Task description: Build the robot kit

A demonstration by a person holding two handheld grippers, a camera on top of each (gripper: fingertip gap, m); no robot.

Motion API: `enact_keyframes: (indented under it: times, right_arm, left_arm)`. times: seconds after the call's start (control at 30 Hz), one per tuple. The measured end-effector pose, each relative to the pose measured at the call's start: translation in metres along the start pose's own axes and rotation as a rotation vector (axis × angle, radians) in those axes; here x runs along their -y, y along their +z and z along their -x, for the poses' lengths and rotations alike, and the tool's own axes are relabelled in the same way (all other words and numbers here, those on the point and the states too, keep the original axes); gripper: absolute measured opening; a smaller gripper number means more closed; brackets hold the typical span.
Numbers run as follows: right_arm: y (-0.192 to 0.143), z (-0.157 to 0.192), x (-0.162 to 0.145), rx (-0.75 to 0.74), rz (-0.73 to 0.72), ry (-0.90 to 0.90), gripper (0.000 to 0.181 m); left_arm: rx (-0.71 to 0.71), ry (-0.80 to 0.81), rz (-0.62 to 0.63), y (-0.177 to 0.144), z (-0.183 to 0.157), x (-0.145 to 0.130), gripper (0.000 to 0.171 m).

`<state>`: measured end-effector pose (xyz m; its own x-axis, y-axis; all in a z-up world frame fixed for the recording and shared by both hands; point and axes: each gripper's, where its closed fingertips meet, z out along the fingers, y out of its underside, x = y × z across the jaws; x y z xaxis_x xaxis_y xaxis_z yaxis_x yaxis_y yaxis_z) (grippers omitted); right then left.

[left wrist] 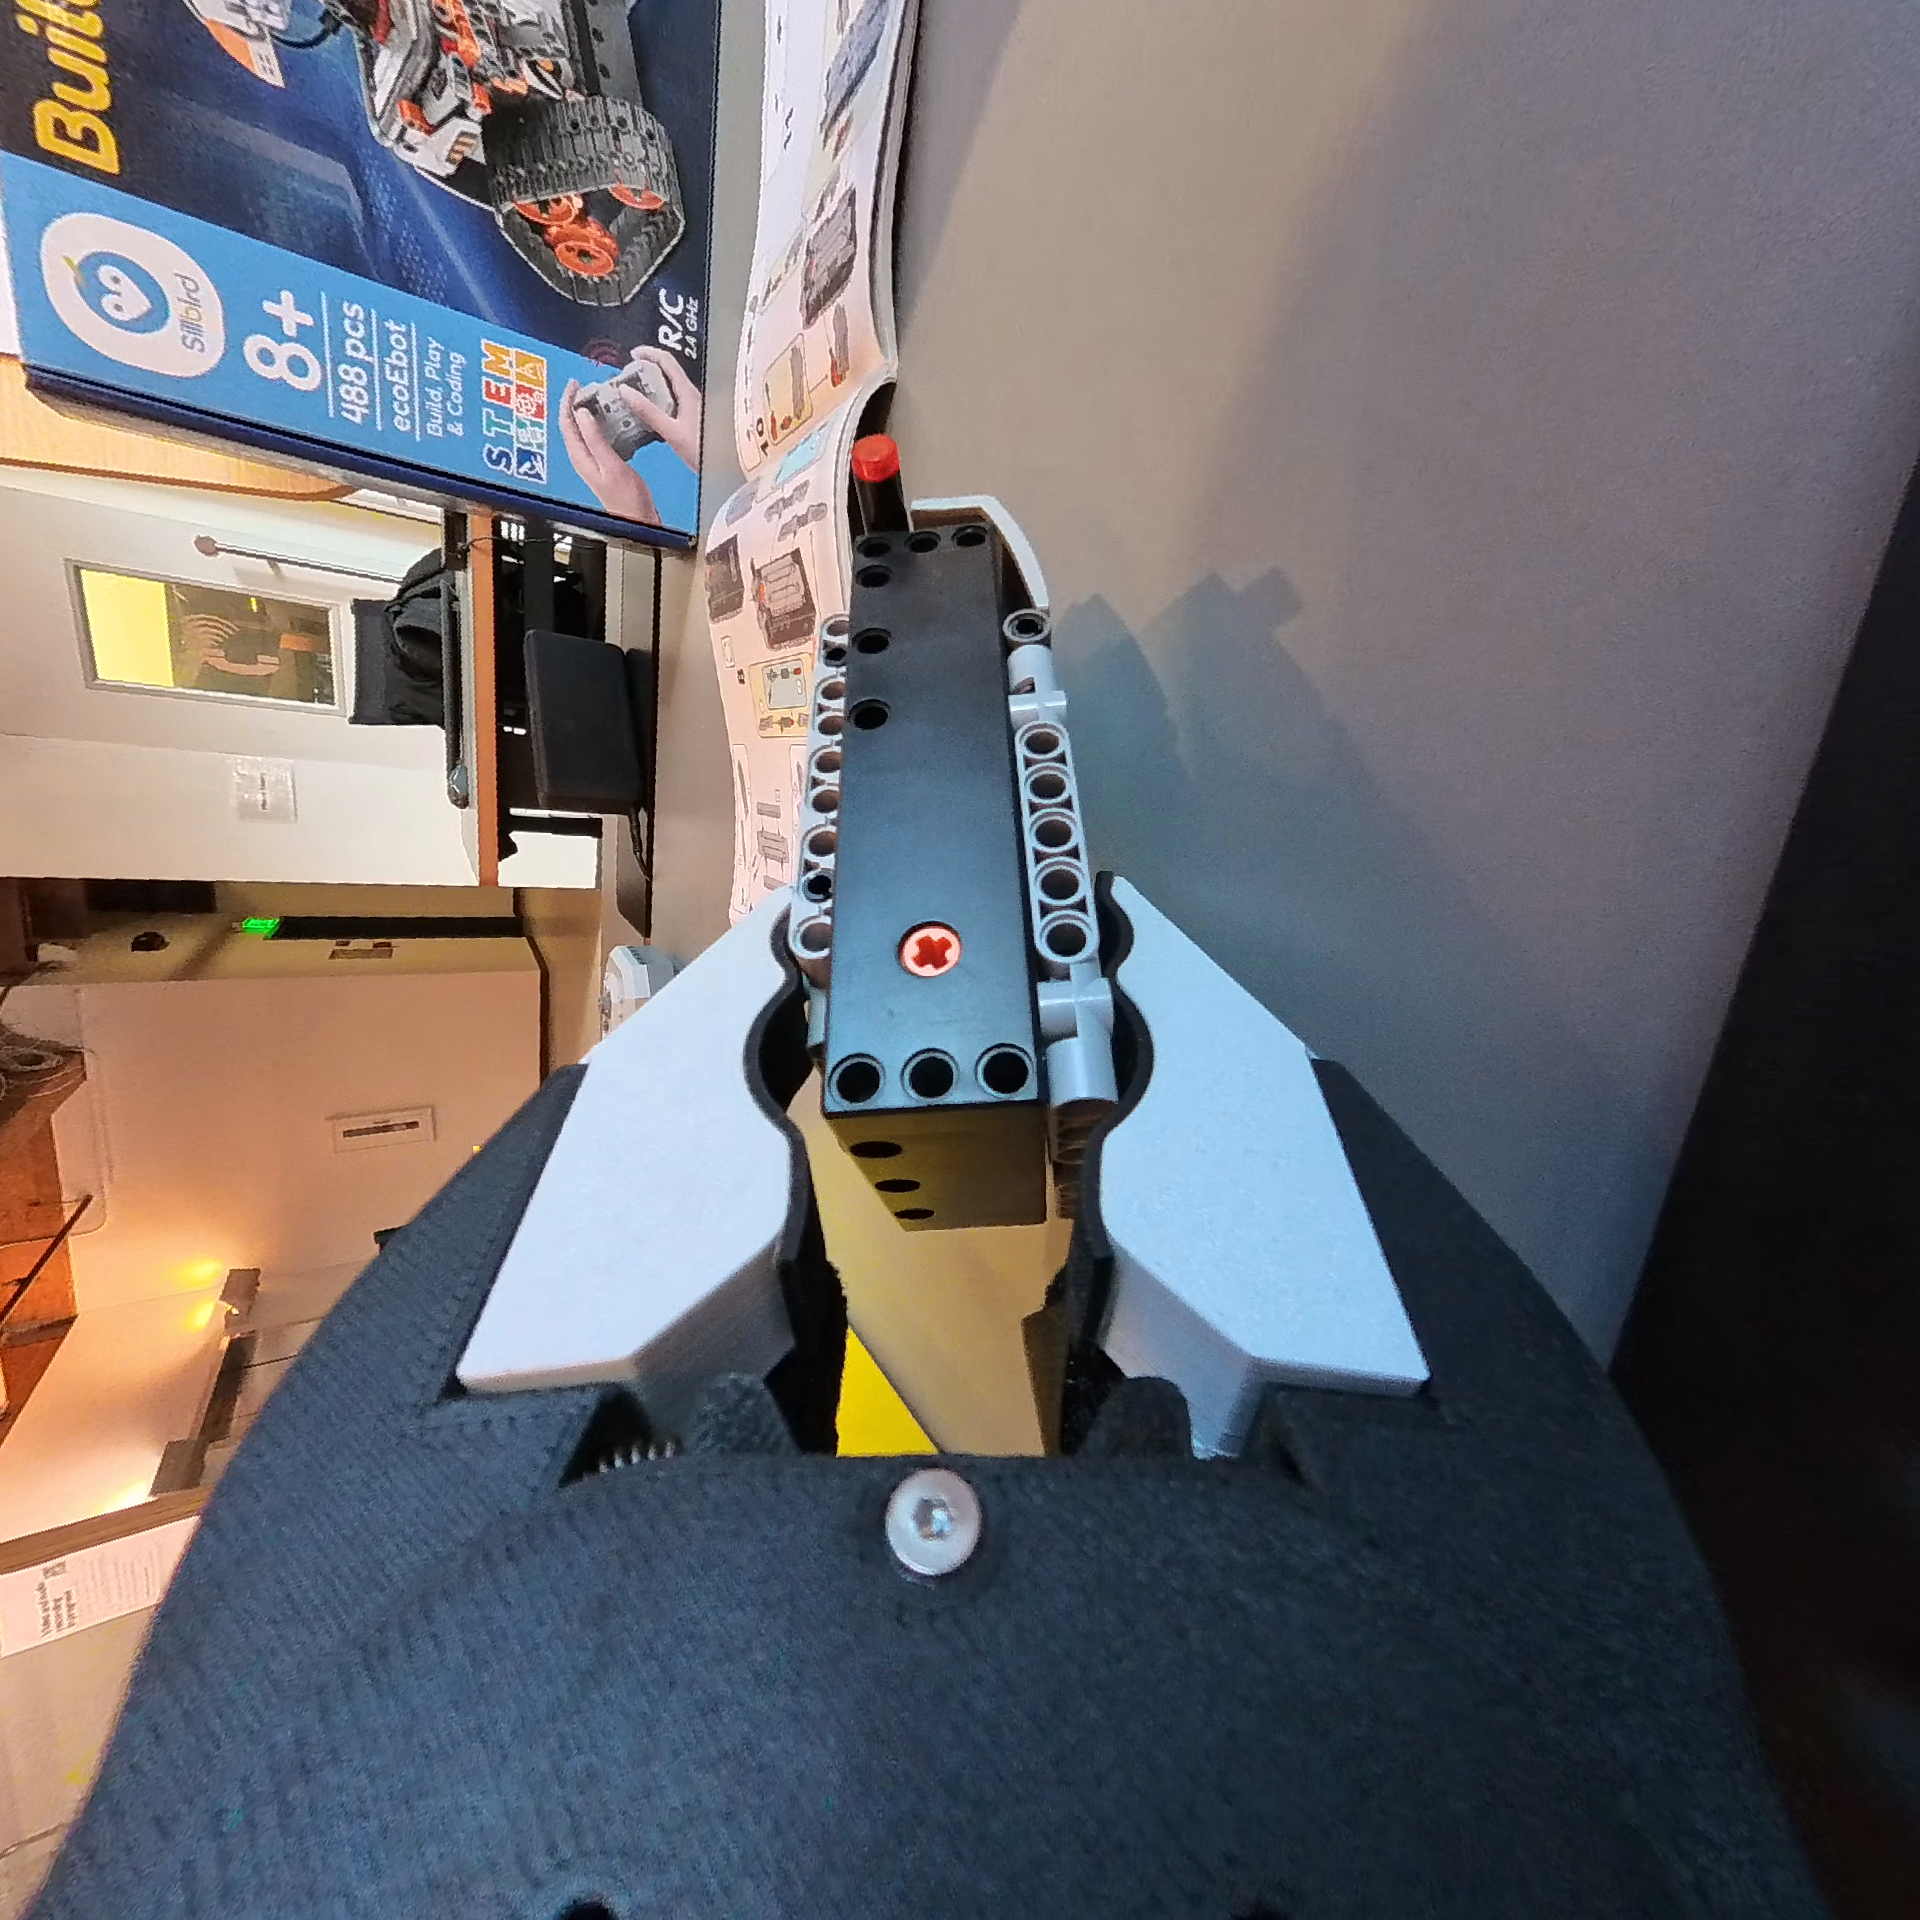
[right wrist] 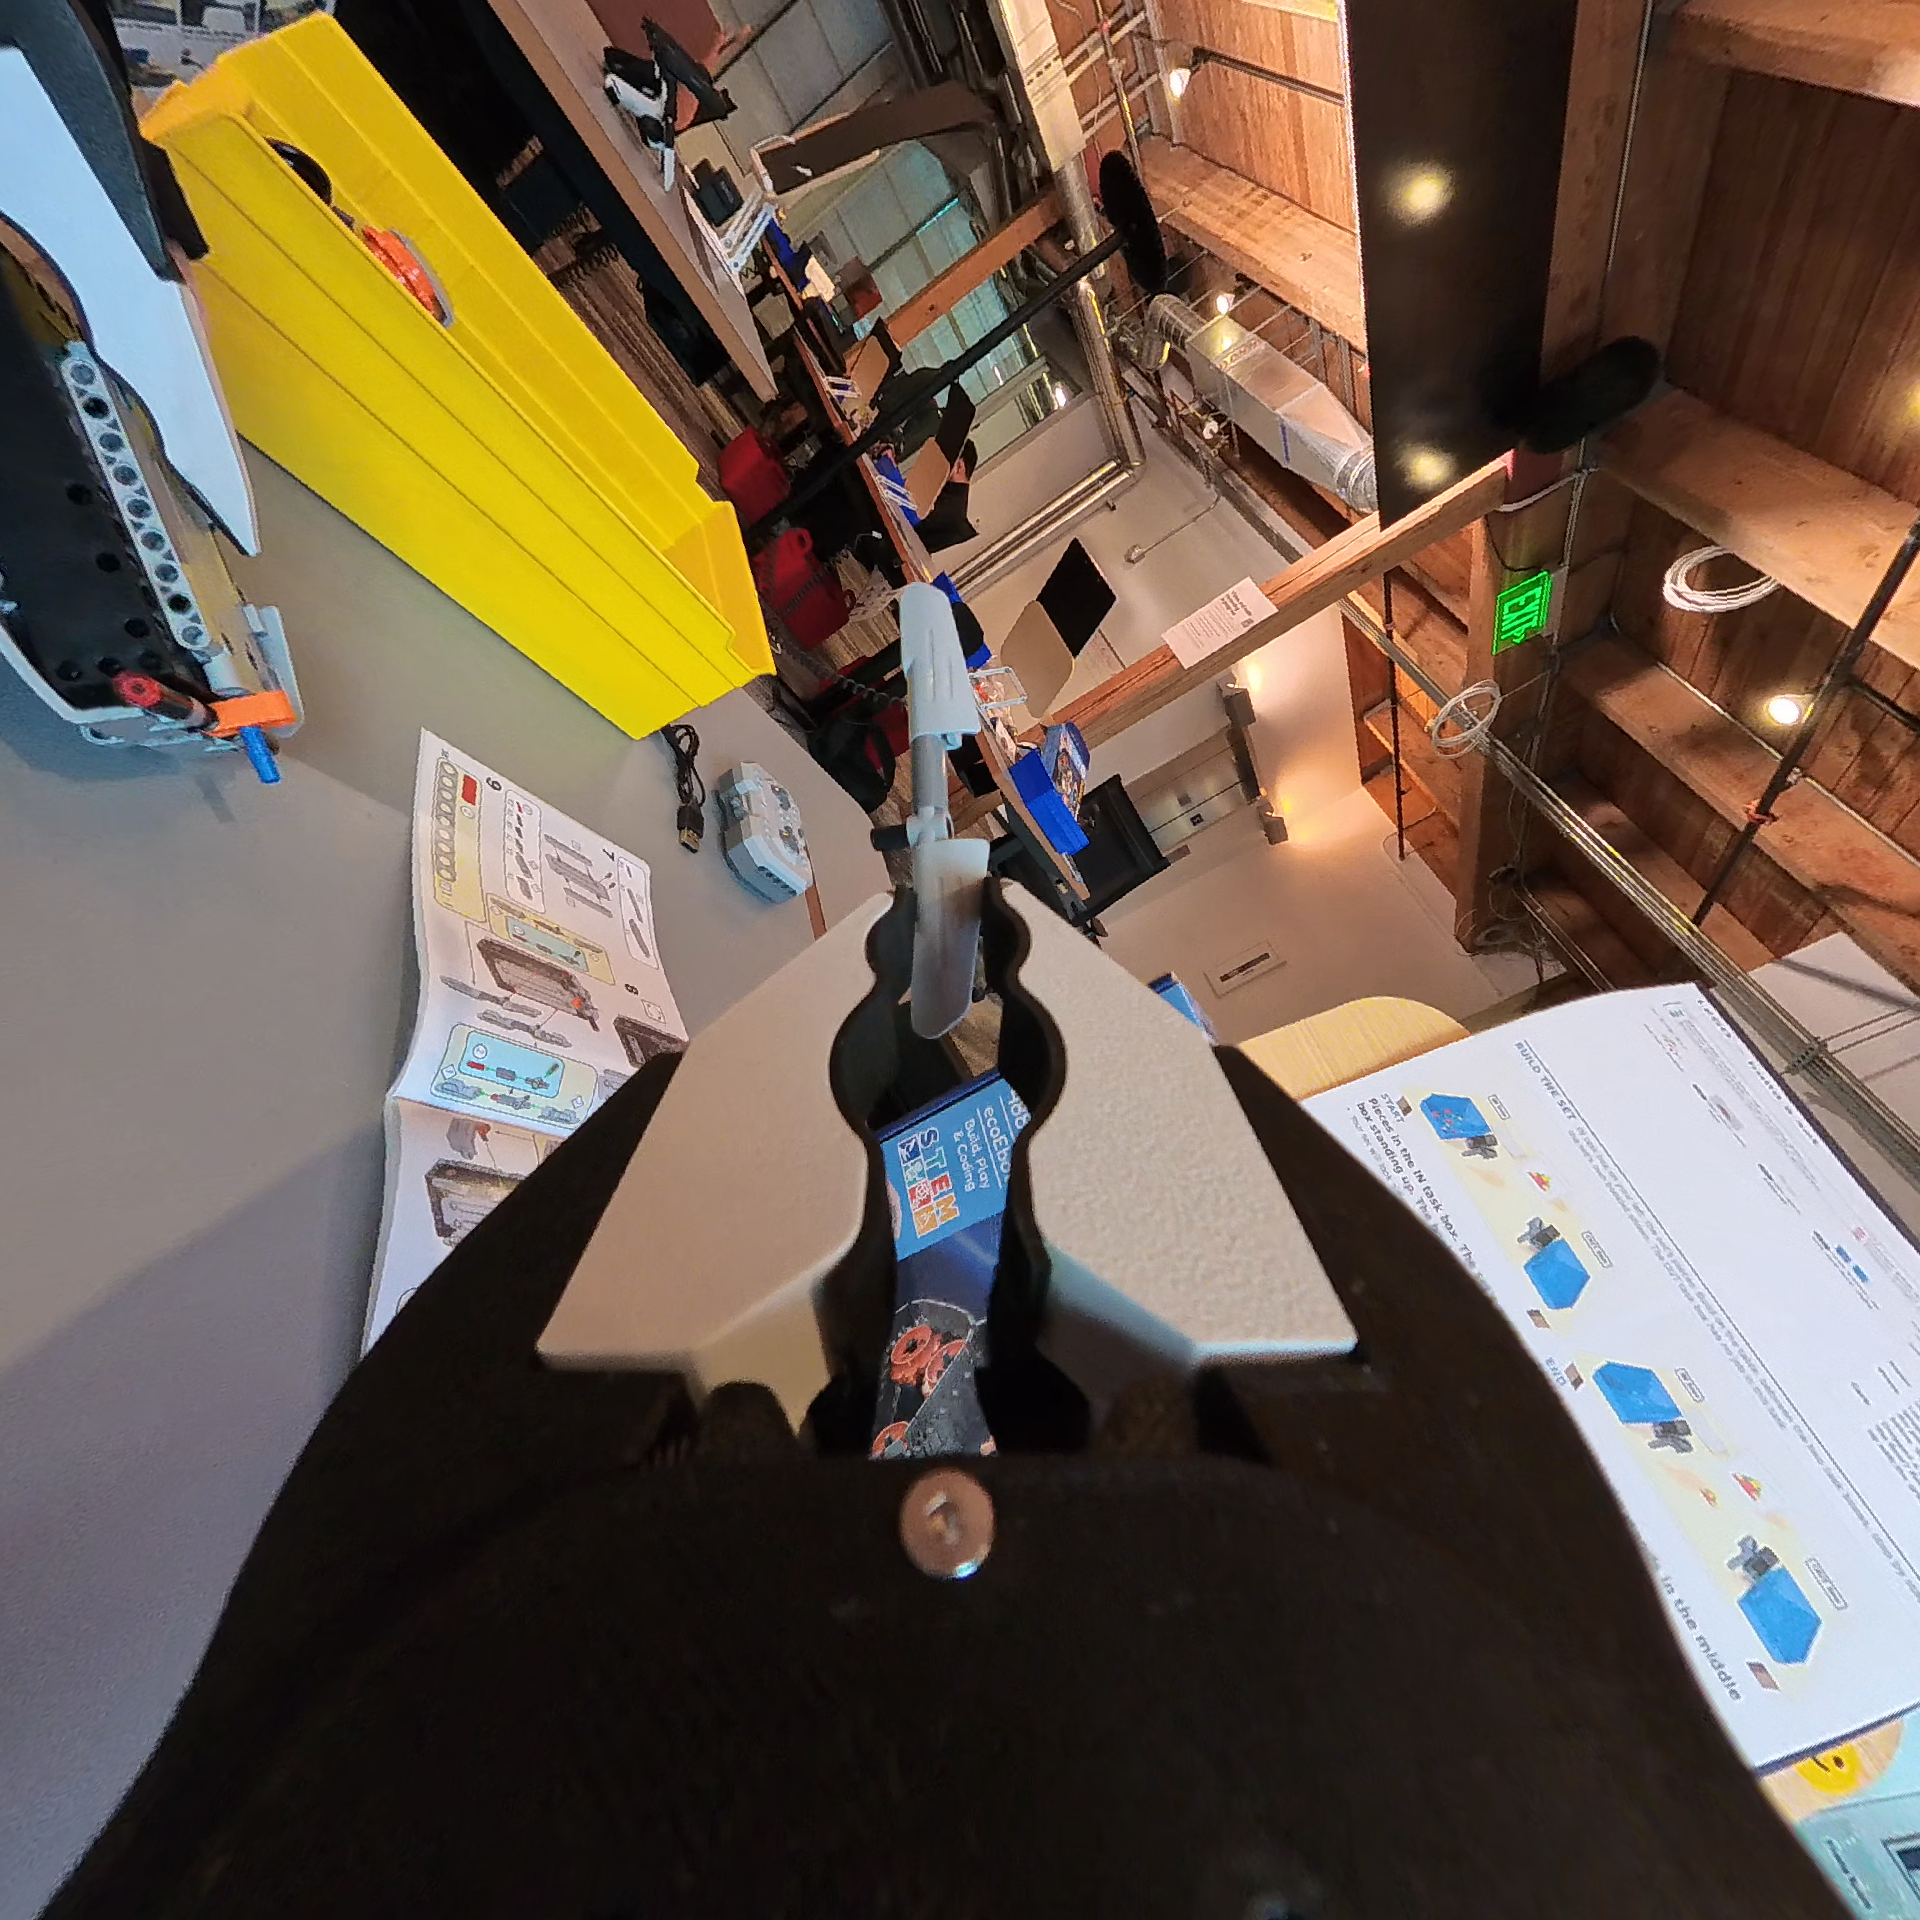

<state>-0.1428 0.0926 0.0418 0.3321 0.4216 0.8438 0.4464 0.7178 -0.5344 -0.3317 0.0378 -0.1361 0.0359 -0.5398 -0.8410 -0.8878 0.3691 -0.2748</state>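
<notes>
My left gripper (left wrist: 940, 966) is shut on a black block assembly (left wrist: 930, 790) with grey holed beams along both sides and a red pin at its far end, held against the grey table (left wrist: 1403, 520). The same assembly (right wrist: 99, 582) and the left gripper's white finger (right wrist: 125, 291) show at the upper left of the right wrist view. My right gripper (right wrist: 940, 925) is shut on a thin grey axle piece with flat ends (right wrist: 935, 790), which sticks out forward beyond the fingertips, raised above the table.
An open instruction booklet (right wrist: 520, 977) lies on the grey table, also showing in the left wrist view (left wrist: 800, 447). Stacked yellow bins (right wrist: 447, 384), a grey controller (right wrist: 764, 831), a black cable (right wrist: 686, 790), a blue kit box (left wrist: 343, 239) and a printed sheet (right wrist: 1621, 1340) surround it. The grippers' ends are close to 25 centimetres from one another.
</notes>
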Motion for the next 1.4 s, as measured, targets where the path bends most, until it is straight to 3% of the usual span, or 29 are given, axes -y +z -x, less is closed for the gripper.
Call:
enact_keyframes:
  times: [0.93,1.03,1.2,1.4]
  right_arm:
    - [0.009,0.016,-0.004,0.050,0.002,0.044,0.011]
    - [0.020,0.038,0.011,0.114,-0.068,0.146,0.010]
    - [0.057,0.120,0.058,0.356,-0.217,0.271,0.011]
    - [0.090,0.175,0.063,0.525,-0.247,0.236,0.012]
  left_arm:
    - [-0.008,-0.073,-0.050,0.001,0.000,-0.002,0.051]
    - [-0.005,-0.073,-0.059,0.002,0.000,-0.001,0.051]
    - [0.004,-0.055,-0.065,0.003,-0.001,-0.001,0.051]
    - [-0.006,-0.066,-0.079,0.004,0.000,-0.002,0.051]
